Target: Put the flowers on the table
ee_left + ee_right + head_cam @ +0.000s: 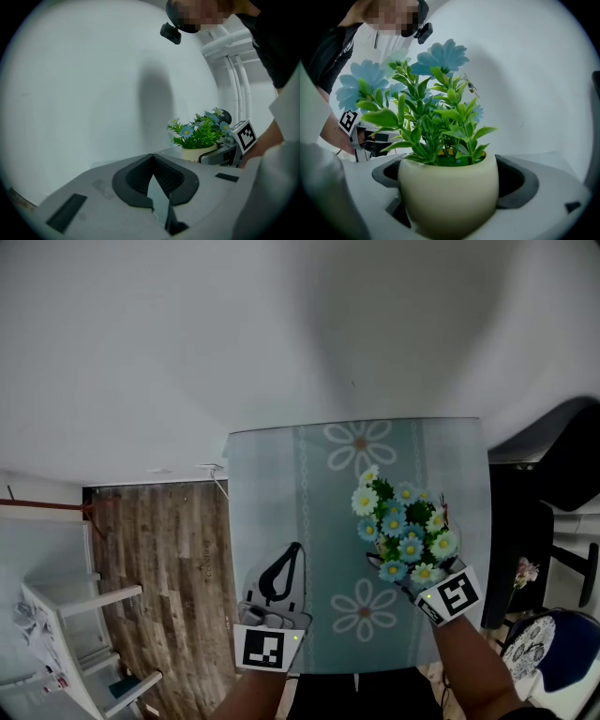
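Observation:
A cream pot (pixel 447 197) of green leaves with blue and white daisies (pixel 403 529) sits between the jaws of my right gripper (pixel 452 178), which is shut on it. In the head view the flowers hang over the right half of the pale blue table (pixel 281 484); whether the pot touches the cloth is hidden. My left gripper (pixel 296 547) hovers over the table's near left part, its black fingertips meeting with nothing between them. From the left gripper view, the pot (pixel 199 152) and the right gripper (pixel 220 153) show to the right, beyond the shut left gripper (pixel 152 157).
The tablecloth carries printed white flower motifs (pixel 361 442). Wooden floor (pixel 159 559) lies left of the table, with a white rack (pixel 75 634) at the lower left. A black chair (pixel 553 465) and a patterned seat (pixel 539 643) stand at the right. A white wall is behind.

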Tool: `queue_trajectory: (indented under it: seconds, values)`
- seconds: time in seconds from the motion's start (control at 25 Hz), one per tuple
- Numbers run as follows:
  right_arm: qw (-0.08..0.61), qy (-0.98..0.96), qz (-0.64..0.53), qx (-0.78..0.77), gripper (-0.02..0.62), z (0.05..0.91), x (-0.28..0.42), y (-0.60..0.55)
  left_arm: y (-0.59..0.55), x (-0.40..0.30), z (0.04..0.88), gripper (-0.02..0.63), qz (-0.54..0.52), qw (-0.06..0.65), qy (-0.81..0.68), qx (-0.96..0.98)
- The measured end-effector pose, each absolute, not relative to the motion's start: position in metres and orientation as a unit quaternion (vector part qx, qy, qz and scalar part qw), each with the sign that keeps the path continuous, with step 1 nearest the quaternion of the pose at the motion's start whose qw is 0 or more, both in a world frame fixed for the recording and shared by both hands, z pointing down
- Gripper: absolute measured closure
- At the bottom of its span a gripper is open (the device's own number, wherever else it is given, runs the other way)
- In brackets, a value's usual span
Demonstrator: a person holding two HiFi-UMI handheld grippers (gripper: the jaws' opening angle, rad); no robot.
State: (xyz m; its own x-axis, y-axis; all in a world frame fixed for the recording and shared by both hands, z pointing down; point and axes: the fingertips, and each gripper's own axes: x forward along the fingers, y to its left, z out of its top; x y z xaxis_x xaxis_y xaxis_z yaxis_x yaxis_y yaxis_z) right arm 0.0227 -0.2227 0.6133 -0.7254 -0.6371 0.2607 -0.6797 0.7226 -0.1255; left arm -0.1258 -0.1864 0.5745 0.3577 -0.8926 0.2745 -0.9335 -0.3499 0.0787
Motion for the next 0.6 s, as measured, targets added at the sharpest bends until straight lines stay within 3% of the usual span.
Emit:
queue_trajectory:
  seconds: [0.6]
  values:
    - [0.118, -0.921, 0.107, 0.357, 0.015, 0.645, 0.022, -0.225, -0.171, -0.118, 0.594, 0.601, 0.116, 0.133, -0.547, 0.818]
